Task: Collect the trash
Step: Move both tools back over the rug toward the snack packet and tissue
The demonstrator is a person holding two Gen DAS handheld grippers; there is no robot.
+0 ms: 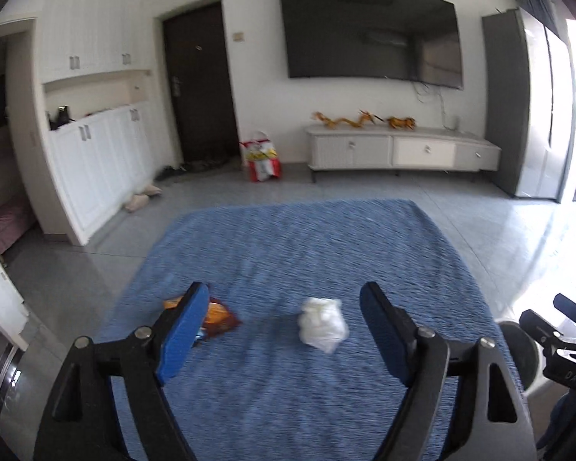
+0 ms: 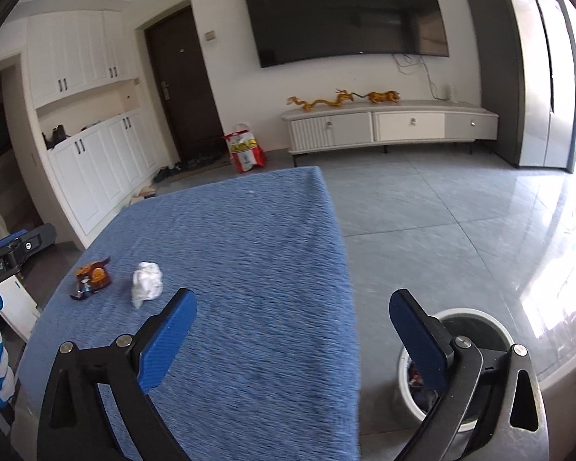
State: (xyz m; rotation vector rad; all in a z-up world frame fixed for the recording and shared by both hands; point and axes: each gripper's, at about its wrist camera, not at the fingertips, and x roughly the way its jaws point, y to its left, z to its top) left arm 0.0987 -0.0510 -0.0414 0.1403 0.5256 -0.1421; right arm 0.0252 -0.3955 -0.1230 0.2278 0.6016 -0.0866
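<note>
Two trash items lie on the blue-covered surface [image 1: 288, 253]: a crumpled white paper wad [image 1: 321, 324] and a flattened orange-brown snack wrapper [image 1: 215, 317]. They sit near each other but apart, the wrapper at 9 o'clock from the wad in both views.

Handling, judged from looks: the wad is very light, soft and compressible, not fragile. A pinch across its middle should hold, and the fingers can close fully without harm. The wrapper looks like thin glossy film, light and probably slippery. It lies nearly flat on textured cloth, so a raised or curled edge is the likeliest hold, and a pinch may snag the cloth beneath.

Left tool [image 1: 288, 330]: fingers wide apart, holding nothing. The wad lies between the fingertips, slightly toward the right one, not touching either. The left finger partly hides the wrapper; contact cannot be told.

Right tool [image 2: 292, 330]: fingers wide apart, empty. From it the wad [image 2: 146, 283] sits at about 10 o'clock and the wrapper [image 2: 92, 277] farther out at the same bearing, both well clear of it. A white round bin [image 2: 460, 368] stands on the floor at 4 o'clock, partly behind the right finger, with some dark contents inside.

Left tool appears better placed for the wad.
</note>
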